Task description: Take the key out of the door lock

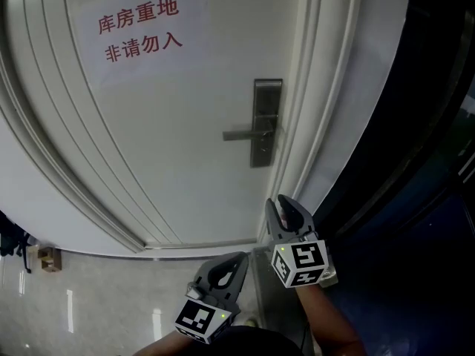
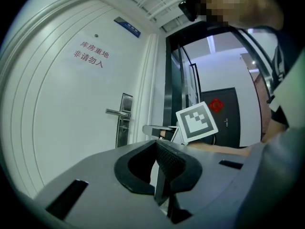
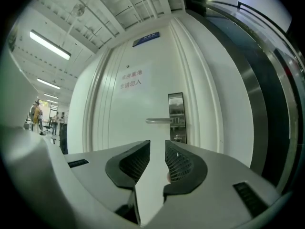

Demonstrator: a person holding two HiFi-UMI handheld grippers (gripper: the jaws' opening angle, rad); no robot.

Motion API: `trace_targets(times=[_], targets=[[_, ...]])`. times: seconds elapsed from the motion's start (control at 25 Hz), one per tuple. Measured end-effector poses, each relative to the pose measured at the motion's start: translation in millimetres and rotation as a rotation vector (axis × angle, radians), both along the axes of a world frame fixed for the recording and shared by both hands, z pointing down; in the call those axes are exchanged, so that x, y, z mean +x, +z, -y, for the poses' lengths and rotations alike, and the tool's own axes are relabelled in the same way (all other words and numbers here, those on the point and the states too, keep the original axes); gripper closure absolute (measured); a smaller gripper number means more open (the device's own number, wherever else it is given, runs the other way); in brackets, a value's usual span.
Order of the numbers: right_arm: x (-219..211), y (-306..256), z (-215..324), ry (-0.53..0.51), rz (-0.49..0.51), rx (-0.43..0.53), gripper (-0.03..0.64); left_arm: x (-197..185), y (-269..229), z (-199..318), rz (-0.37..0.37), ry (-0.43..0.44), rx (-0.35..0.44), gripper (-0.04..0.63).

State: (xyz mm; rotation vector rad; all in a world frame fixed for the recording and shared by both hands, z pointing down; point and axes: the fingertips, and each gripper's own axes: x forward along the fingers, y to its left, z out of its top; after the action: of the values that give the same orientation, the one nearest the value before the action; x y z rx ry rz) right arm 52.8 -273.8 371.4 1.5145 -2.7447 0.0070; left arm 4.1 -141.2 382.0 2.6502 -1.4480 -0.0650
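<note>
Holding its fingers together on nothing, the left gripper (image 1: 239,259) sits low; the key (image 3: 178,138), seemingly under the lever (image 3: 159,120) on the lock plate (image 3: 176,101), is well ahead; the right gripper (image 3: 157,146), fingers narrowly parted and empty, should square up before closing.

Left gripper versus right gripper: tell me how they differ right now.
The left gripper has its jaws shut together; the right gripper has them apart. In the head view the right gripper reaches further toward the door than the left gripper. Both are empty and point at the white door.
</note>
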Motion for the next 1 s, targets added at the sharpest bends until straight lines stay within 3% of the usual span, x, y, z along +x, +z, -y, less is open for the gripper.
trace_targets(times=[0.52,1.0], targets=[[-21,21,129,0.101,-0.021,-0.044,0.471,-26,10,98,-0.009,0.06,-0.034,0.591],[-29,28,180,0.136,-0.036,-0.07,0.456,-38,22,133,-0.015,0.078,-0.066,0.591]])
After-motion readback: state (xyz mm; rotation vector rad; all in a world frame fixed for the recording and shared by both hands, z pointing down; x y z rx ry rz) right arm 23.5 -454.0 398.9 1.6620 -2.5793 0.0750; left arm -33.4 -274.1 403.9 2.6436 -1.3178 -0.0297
